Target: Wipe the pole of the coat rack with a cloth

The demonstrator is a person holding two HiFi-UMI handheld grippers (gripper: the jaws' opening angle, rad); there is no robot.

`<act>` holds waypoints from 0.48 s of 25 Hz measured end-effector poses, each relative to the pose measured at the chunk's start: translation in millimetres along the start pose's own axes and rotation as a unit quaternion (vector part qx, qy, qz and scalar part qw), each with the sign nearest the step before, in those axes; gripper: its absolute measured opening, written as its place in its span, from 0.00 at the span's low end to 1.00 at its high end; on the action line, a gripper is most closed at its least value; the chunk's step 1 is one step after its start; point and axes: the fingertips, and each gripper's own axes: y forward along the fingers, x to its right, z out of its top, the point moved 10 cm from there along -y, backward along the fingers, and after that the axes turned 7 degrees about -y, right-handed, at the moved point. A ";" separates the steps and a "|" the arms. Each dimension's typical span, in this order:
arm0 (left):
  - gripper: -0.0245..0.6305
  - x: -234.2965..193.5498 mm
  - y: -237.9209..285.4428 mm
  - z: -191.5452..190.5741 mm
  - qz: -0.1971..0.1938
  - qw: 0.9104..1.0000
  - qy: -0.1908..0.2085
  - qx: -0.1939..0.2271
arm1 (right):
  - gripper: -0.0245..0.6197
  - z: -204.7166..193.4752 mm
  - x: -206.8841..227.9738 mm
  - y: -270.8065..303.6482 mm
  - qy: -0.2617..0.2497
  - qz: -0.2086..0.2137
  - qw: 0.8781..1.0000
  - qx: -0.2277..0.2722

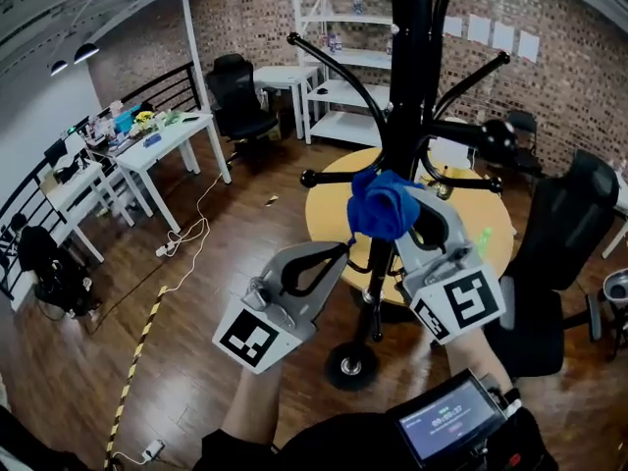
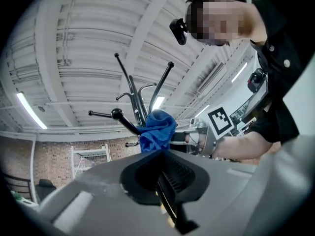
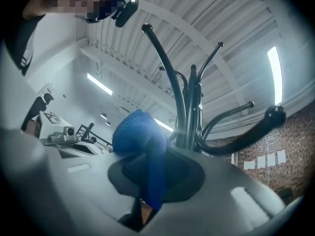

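**Sam:** Where is the blue cloth point(image 1: 381, 204)?

**Mia:** It is in the right tool point(image 1: 392, 222). The two jaws are shut tight on it. A bunched bit sticks out past the tips and a strip hangs down between the jaws.

**Sam:** Is the cloth on the pole point(image 1: 405, 106)?

**Mia:** It is right up against the black pole of the coat rack point(image 1: 392, 155), just under the spot where the curved hooks point(image 1: 334, 62) stick out. It looks like it touches the pole.

**Sam:** What about the left tool point(image 1: 341, 250)?

**Mia:** Its jaws are pressed together with nothing in them. It sits lower and to the left of the cloth, close to the pole, with its tips pointing at it.

**Sam:** What is behind the rack?

**Mia:** A round yellow surface point(image 1: 329, 214), and a black chair point(image 1: 564, 253) on the right.
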 end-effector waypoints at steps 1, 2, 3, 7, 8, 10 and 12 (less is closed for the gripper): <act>0.04 0.3 -1.2 -4.6 0.000 1.000 -0.004 -0.003 | 0.11 -7.3 -1.2 -3.2 0.006 0.006 1.000 -0.012; 0.04 1.0 -2.1 -9.4 -0.002 1.000 -0.007 -0.007 | 0.11 -16.2 -3.1 -7.2 0.014 0.014 0.999 -0.028; 0.04 1.8 -3.0 -14.6 -0.006 1.000 -0.012 -0.011 | 0.11 -26.7 -6.0 -11.6 0.022 0.023 0.998 -0.047; 0.04 1.6 -6.6 -37.2 -0.010 0.999 -0.045 -0.022 | 0.11 -81.9 -23.9 -31.9 0.064 0.069 0.985 -0.148; 0.04 2.7 -7.0 -42.4 -0.013 0.998 -0.052 -0.022 | 0.11 -97.7 -29.4 -37.3 0.077 0.080 0.978 -0.175; 0.04 6.9 -7.1 -52.2 -0.024 0.998 -0.059 -0.023 | 0.11 -128.8 -42.8 -47.5 0.098 0.099 0.964 -0.228; 0.04 12.9 -9.8 -58.5 -0.034 0.997 -0.070 -0.024 | 0.11 -152.8 -60.3 -57.6 0.118 0.109 0.947 -0.279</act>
